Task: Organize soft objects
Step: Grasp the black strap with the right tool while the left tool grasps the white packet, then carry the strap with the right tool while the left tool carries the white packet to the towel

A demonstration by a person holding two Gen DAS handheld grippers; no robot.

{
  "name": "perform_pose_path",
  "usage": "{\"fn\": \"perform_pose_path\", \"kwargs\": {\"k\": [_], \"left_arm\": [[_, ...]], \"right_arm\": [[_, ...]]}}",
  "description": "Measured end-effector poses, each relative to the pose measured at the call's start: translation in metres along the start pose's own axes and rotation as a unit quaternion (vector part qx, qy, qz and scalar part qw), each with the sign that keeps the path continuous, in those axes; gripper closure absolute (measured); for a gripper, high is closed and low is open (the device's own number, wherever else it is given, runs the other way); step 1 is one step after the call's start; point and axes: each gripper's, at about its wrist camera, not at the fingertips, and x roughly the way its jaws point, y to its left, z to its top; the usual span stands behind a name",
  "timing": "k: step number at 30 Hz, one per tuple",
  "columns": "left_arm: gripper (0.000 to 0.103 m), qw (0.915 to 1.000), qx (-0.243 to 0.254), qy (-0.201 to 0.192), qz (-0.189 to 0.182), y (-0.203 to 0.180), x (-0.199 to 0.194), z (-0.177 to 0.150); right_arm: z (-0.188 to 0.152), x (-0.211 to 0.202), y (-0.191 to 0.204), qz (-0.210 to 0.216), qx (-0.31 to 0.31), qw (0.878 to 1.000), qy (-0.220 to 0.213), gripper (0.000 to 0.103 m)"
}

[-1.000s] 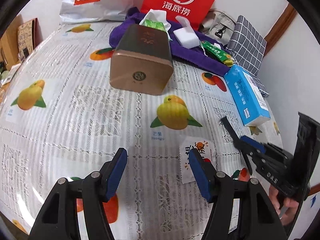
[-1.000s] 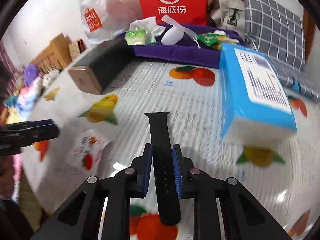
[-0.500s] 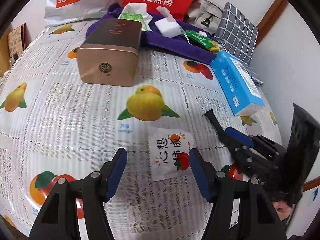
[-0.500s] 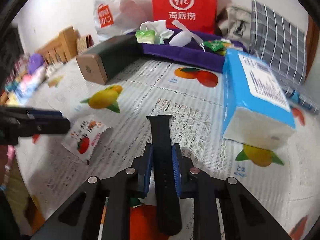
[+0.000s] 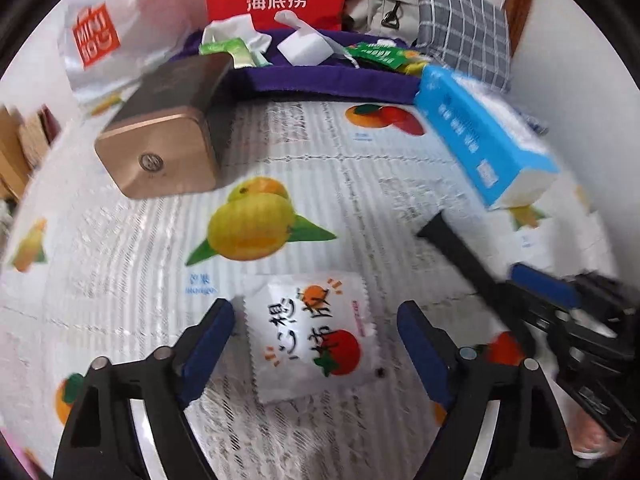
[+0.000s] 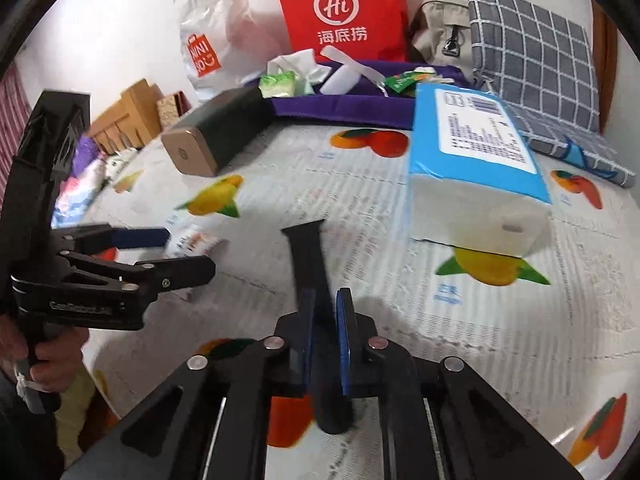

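Two hand-held grippers work over a white tablecloth printed with fruit (image 5: pixel 120 240), and some parts of the scene are not easy to read. The lower end of the black rubber watch strap (image 6: pixel 310 264) is hidden between the arms of the right gripper (image 6: pixel 325 320), and in the left wrist view this gripper is blurred and cut by the picture edge, with only a bit of the holding hand showing. The small white snack sachet with a red tomato and black characters (image 5: pixel 312 332) is mostly covered by the left gripper (image 6: pixel 176 254) in the right wrist view, so only a corner is seen there. The strap has its long axis along the right gripper's fingers, with the free end pointing away toward the blue and white pack of tissues (image 6: pixel 476 160); it hangs just over the cloth. The sachet lies flat on the cloth, with its printed characters upright in the left wrist view. The right gripper is pressed together on the strap, both blue pads against its sides. The left gripper (image 5: pixel 316 324) is spread wide and its jaws are opening; the sachet is between the blue pads (image 5: pixel 212 332), but they do not touch it. Farther back lie a bronze metal tin (image 5: pixel 160 152) on its side and a purple cloth (image 5: pixel 332 80).
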Motion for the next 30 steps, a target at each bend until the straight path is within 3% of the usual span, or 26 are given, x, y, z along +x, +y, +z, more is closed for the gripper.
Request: {"fn": "perform_pose_path", "kwargs": {"k": [3,5,8,11,17,21,26,28,30], "left_arm": [[0.049,0.9999,0.011,-0.011,0.005,-0.002,-0.004,-0.001],[0.066,0.9999,0.007,-0.007,0.004,0.003,-0.006,0.001],[0.078,1.0000,-0.008,-0.002,-0.003,0.018,-0.009,-0.001],[0.080,0.9997,-0.025,0.000,-0.008,0.028,-0.010,-0.004],[0.080,0.9983,-0.053,0.001,-0.024,0.045,-0.014,-0.011],[0.080,0.9976,-0.053,-0.007,-0.045,0.048,-0.020,-0.013],[0.080,0.9970,-0.051,-0.016,-0.057,0.050,-0.029,-0.012],[0.080,0.9969,-0.049,-0.016,-0.059,0.051,-0.030,-0.013],[0.080,0.9968,-0.049,-0.016,-0.061,0.052,-0.030,-0.014]], "right_arm": [[-0.003,0.003,-0.001,0.015,-0.001,1.000,0.004,0.067],[-0.004,0.004,0.003,0.024,-0.006,1.000,0.000,0.065],[-0.004,0.010,0.008,0.029,-0.011,0.999,-0.010,0.066],[-0.003,0.014,0.017,-0.014,-0.044,0.999,-0.013,0.081],[0.000,0.012,0.010,-0.005,-0.015,1.000,-0.011,0.083],[0.005,0.000,0.011,-0.001,-0.001,1.000,-0.014,0.099],[0.007,-0.001,0.010,-0.007,0.007,1.000,0.011,0.098],[0.004,0.001,0.006,-0.006,0.016,1.000,0.017,0.093],[0.000,0.007,0.004,-0.012,0.016,0.999,0.027,0.080]]}}
